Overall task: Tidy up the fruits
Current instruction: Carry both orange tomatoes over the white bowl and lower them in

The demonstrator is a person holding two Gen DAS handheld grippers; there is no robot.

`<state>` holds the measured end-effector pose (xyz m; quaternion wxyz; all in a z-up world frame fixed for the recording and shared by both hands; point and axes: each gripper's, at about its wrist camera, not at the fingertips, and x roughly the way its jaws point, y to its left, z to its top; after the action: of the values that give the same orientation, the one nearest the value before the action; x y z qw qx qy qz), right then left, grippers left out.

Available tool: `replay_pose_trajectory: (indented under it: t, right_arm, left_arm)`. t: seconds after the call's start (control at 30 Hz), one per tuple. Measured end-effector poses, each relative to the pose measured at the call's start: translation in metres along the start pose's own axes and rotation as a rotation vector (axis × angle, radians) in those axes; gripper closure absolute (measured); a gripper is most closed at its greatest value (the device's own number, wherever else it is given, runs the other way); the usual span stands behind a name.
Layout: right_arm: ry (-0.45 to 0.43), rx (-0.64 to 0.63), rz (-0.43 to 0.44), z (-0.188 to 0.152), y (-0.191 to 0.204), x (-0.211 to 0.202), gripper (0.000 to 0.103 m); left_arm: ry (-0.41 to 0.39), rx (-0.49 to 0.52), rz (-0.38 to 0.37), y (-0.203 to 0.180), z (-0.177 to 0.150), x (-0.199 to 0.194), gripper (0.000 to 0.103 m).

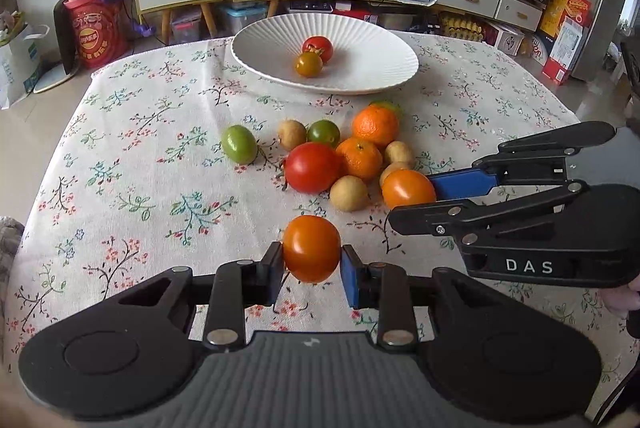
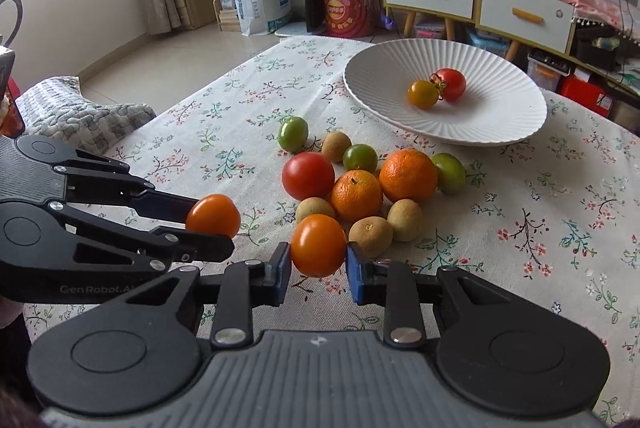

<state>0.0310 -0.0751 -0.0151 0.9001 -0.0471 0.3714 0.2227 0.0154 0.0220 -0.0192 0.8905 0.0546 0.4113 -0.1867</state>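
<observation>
Left wrist view: left tongs (image 1: 312, 255) closed on an orange tomato (image 1: 311, 248), pads pressed on both its sides, at 6 o'clock of the fruit pile and apart from it. Right tongs (image 1: 414, 194) enter from 3 o'clock, gripping a second orange tomato (image 1: 408, 188) at the pile's 4 o'clock edge, touching a small tan fruit (image 1: 349, 193).

Right wrist view: right tongs (image 2: 319, 248) clamp that second tomato (image 2: 318, 245); blue pads (image 2: 353, 260) against its flanks. Left tongs (image 2: 210, 222) come in from 9 o'clock with their tomato (image 2: 213, 215).

Pile on the floral cloth of the bench (image 2: 520, 228): red tomato (image 2: 308, 175), two mandarins (image 2: 408, 175), green fruits (image 2: 293, 133), several tan fruits.

White ribbed plate (image 2: 500, 124) at 12 o'clock of the pile holds one red tomato (image 2: 451, 84) and one yellow-orange tomato (image 2: 422, 94), touching each other.
</observation>
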Motion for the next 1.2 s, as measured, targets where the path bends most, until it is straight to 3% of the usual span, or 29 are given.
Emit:
replay_pose_trajectory:
  t: [0.67,1.2]
  right_arm:
    - [-0.133,0.186,-0.103,0.063,-0.073,0.005,0.077]
    - [-0.066,0.310,-0.069,0.092,-0.122,0.053,0.077]
  left_arm:
    - [-0.106,-0.060,0.014,-0.024,0.077,0.035,0.082]
    - [-0.114,-0.197,-0.003,-0.028,0.112,0.094,0.082]
